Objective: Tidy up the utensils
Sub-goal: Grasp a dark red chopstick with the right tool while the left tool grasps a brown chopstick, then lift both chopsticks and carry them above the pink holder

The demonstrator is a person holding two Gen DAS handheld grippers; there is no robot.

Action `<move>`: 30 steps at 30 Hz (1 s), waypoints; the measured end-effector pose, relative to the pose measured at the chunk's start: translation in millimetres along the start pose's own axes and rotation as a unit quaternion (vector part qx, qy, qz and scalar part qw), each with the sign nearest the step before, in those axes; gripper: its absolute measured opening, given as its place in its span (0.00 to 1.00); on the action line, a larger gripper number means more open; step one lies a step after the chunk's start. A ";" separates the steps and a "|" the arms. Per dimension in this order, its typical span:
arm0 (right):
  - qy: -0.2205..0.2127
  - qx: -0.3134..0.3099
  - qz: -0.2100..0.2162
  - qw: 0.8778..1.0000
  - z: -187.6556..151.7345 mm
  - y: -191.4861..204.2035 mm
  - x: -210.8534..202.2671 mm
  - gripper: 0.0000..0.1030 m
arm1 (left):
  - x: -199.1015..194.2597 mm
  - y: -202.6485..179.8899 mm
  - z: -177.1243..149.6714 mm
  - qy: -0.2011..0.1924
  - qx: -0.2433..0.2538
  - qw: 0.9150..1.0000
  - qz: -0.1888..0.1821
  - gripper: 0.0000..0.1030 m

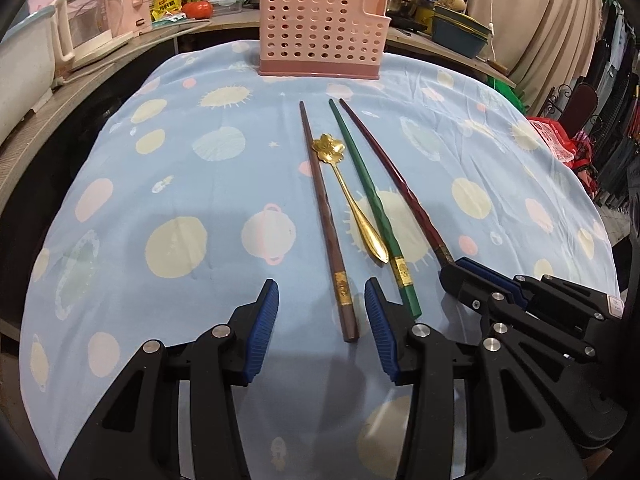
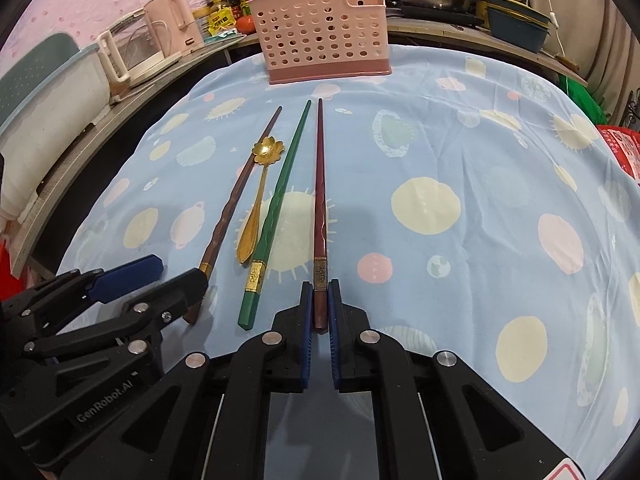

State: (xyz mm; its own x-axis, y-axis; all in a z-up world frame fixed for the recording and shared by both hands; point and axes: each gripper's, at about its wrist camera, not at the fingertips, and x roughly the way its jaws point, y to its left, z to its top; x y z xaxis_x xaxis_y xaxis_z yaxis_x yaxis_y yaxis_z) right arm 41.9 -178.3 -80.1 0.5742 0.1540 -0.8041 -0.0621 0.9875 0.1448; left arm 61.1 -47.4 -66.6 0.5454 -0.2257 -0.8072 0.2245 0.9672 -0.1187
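**Right tongs pinch the dark red chopstick; left tongs wait open over the brown one**

Four utensils lie side by side on the cloth-covered worktop (image 1: 168, 152), thin ends toward the pink holder (image 1: 320, 36) standing at the far edge. From the left these are a brown chopstick (image 1: 324, 216), a gold spoon (image 1: 352, 200) with a flower-shaped bowl, a green chopstick (image 1: 372, 204) and a dark red chopstick (image 1: 396, 184). Laid like this, their thick handle ends face the person, so each can be taken from the near side.

The right tongs (image 2: 319, 308) are closed on the thick end of the dark red chopstick (image 2: 319, 208), the blue pads pressing it from both sides. Its tip appears to rest on the cloth, so it is probably not yet lifted. The left tongs (image 1: 322, 332) stand about half open with the brown chopstick's handle end between the pads, untouched. They look ready for the next pick.

The right wrist view shows the grip plainly: the stick runs straight out from between the pads. It also shows the left tongs (image 2: 172, 276) from the side, low over the brown chopstick (image 2: 236, 200). The left wrist view shows only that the red stick's end disappears into the right tongs (image 1: 456, 272); the contact itself is hidden there. It does give the clearer look at the gap on either side of the brown handle. Neither view shows inside the holder (image 2: 324, 36).
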 end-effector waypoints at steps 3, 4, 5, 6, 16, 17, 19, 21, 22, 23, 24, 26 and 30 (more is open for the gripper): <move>-0.001 0.002 0.001 1.000 -1.0 -1.1 -1.0 0.07 | 3.9 -0.4 -3.0 0.002 0.000 1.000 -0.002 0.40; -0.001 0.002 0.001 1.000 -1.3 -1.3 -1.2 0.07 | 3.7 -0.6 -3.5 0.001 0.002 1.000 -0.001 0.38; -0.001 0.002 0.001 1.000 -1.3 -1.4 -1.2 0.07 | 3.8 -0.4 -3.7 0.000 0.003 1.000 0.000 0.37; -0.001 0.002 0.001 1.000 -1.5 -1.3 -1.3 0.07 | 3.7 -0.1 -3.8 -0.001 0.003 1.000 0.002 0.32; -0.001 0.002 0.002 1.000 -2.6 -1.8 -1.9 0.07 | 3.2 5.1 -4.4 -0.002 0.000 1.000 -0.001 0.07; -0.002 0.003 0.002 1.000 -2.5 -1.8 -1.8 0.07 | 2.5 6.1 -4.3 -0.001 -0.002 1.000 -0.002 0.07; -0.002 0.005 0.004 1.000 -2.7 -2.4 -3.9 0.07 | -0.2 8.1 -3.6 -0.002 -0.006 1.000 -0.003 0.07; -0.006 0.008 0.006 1.000 -3.0 -3.2 -8.7 0.07 | -4.2 9.5 -2.3 -0.005 -0.006 1.000 -0.002 0.07; -0.009 0.010 0.008 1.000 -2.7 -4.0 -12.0 0.07 | -6.9 10.5 -1.3 -0.007 -0.007 1.000 -0.001 0.07; -0.012 0.011 0.010 1.000 -1.9 -4.4 -15.3 0.07 | -10.1 11.4 -0.3 -0.008 -0.008 1.000 -0.003 0.07; -0.016 0.012 0.011 1.000 -1.2 -5.1 -19.7 0.07 | -13.2 12.2 0.8 -0.010 -0.009 1.000 -0.003 0.07; -0.023 0.015 0.014 1.000 1.2 -5.9 -27.1 0.07 | -19.5 13.6 3.2 -0.015 -0.012 1.000 -0.005 0.07; -0.042 0.019 0.019 0.999 10.2 -8.3 -44.2 0.07 | -35.2 15.5 10.1 -0.031 -0.016 0.999 -0.006 0.07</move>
State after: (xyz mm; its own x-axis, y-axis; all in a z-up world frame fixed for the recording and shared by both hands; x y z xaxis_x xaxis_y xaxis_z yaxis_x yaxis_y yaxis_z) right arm 25.4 -193.7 -39.8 0.6390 0.1857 -0.7465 -0.0539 0.9788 0.1973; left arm 53.5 -25.7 -34.1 0.5926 -0.2428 -0.7680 0.2063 0.9674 -0.1466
